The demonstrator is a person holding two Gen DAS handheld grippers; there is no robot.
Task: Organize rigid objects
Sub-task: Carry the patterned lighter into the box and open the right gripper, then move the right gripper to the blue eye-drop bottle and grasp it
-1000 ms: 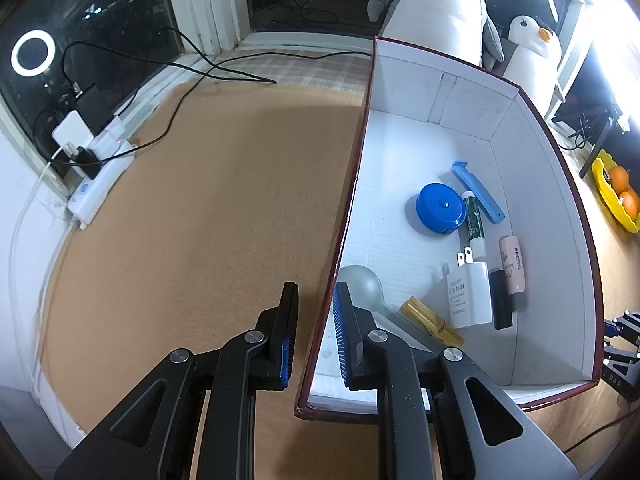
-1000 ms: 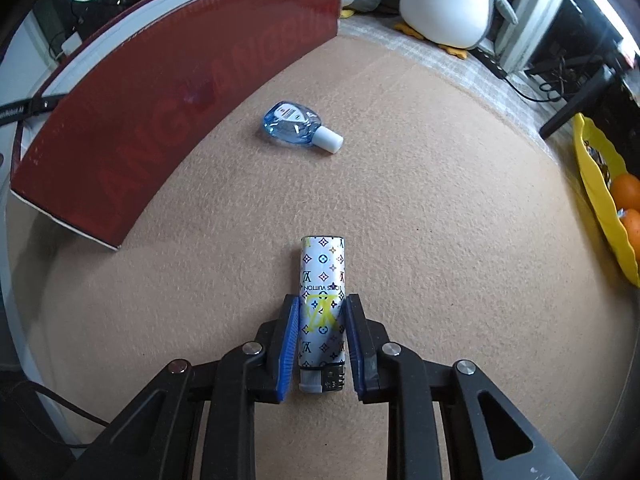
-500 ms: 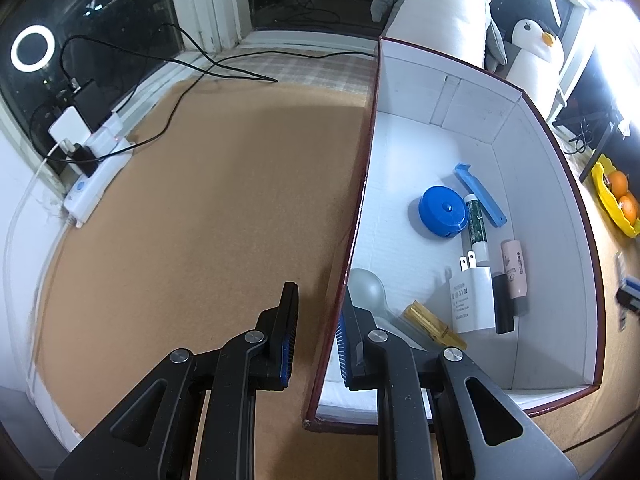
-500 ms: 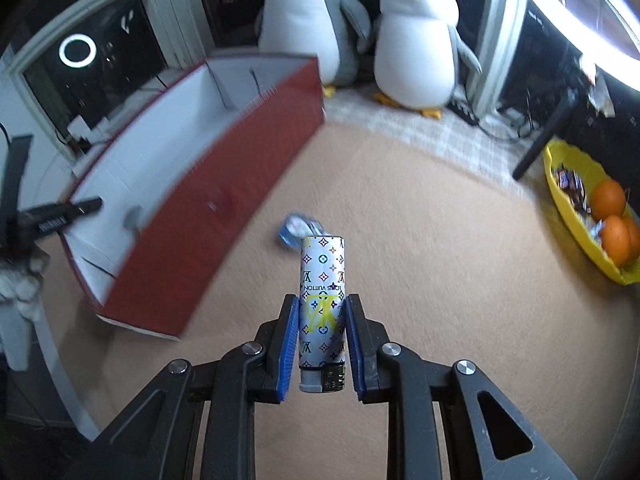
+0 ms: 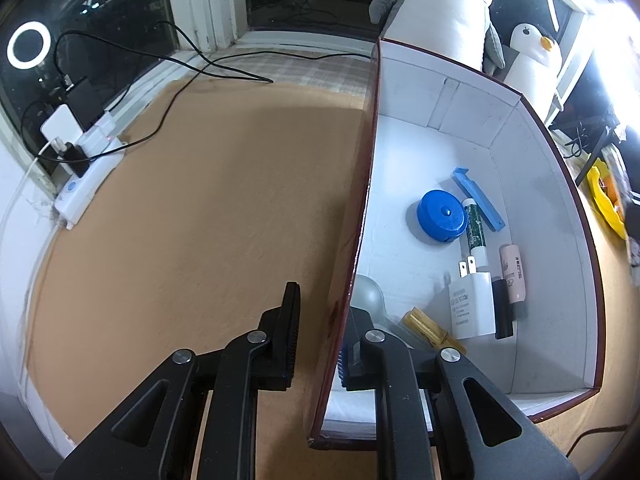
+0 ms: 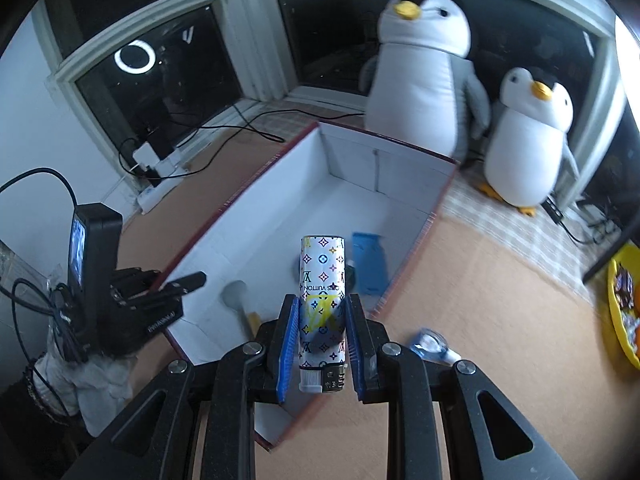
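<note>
My right gripper [image 6: 321, 320] is shut on a white patterned lighter [image 6: 322, 280] and holds it in the air above the near part of the red box [image 6: 424, 236]. My left gripper [image 5: 320, 320] straddles the box's left wall [image 5: 360, 216], one finger outside and one inside; whether it pinches the wall I cannot tell. It also shows in the right wrist view [image 6: 176, 286]. In the box lie a blue round case [image 5: 442, 222], a blue clip [image 5: 478, 198], a green tube [image 5: 474, 232], a white charger [image 5: 470, 304], a pink tube [image 5: 512, 268], a gold bar [image 5: 430, 326] and a grey spoon [image 5: 366, 292].
A small blue bottle [image 6: 432, 344] lies on the brown mat right of the box. Two plush penguins [image 6: 424, 64] stand behind the box. A power strip with cables [image 5: 86, 176] sits at the mat's left edge. A yellow fruit bowl [image 6: 620, 320] is at the far right.
My right gripper lifted the lighter off the mat and carried it left, over the box. The left gripper stayed on the box wall, shifting slightly.
</note>
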